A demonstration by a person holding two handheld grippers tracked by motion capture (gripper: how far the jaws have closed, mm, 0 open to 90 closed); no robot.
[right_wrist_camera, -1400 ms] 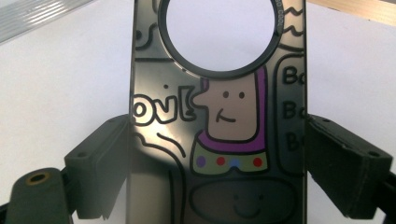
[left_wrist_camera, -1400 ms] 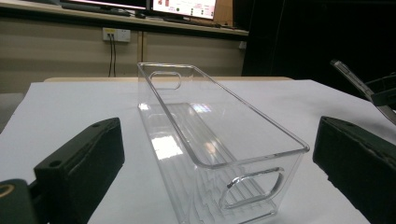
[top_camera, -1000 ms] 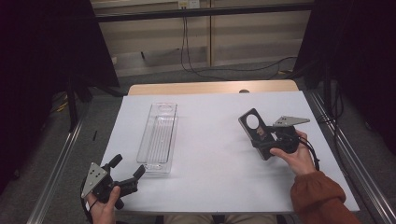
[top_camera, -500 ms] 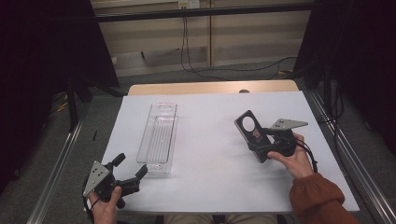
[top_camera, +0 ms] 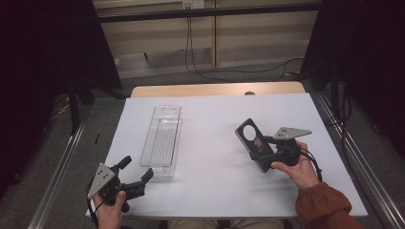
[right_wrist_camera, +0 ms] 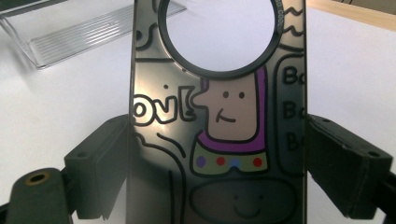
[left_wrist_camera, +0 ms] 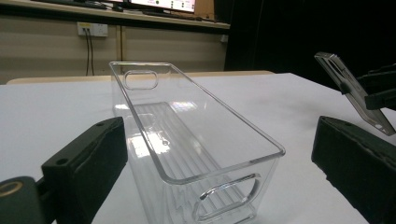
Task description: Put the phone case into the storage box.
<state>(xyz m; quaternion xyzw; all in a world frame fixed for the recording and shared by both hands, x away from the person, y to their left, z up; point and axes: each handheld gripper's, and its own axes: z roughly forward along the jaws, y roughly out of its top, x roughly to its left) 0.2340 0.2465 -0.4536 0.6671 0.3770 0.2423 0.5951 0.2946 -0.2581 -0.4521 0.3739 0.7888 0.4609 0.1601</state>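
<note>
Right now, the person's right tongs [top_camera: 260, 151] are gripping a dark phone case [top_camera: 254, 143] across its width, one jaw pressing on each long edge. In the right gripper view the phone case [right_wrist_camera: 219, 116] is standing upright between the jaws, showing a big round camera hole near its top and a cartoon figure with a purple collar and coloured dots below it. The case is being held off the desk [top_camera: 215, 191], well to the right of the clear plastic bin [top_camera: 162, 140], with the round hole pointing toward the far side of the desk.

The clear plastic bin is lying lengthwise on the white desk, its near short end just beyond the left tongs [top_camera: 136, 174]. Those tongs are standing open, with nothing between the jaws, and are pointing at the bin's near end from just beside it. In the left gripper view the bin [left_wrist_camera: 187, 140] is sitting between the two spread jaws, ribbed on its floor, with a handle slot cut in each short wall, and the phone case [left_wrist_camera: 355, 95] is showing tilted off to the bin's right.
</note>
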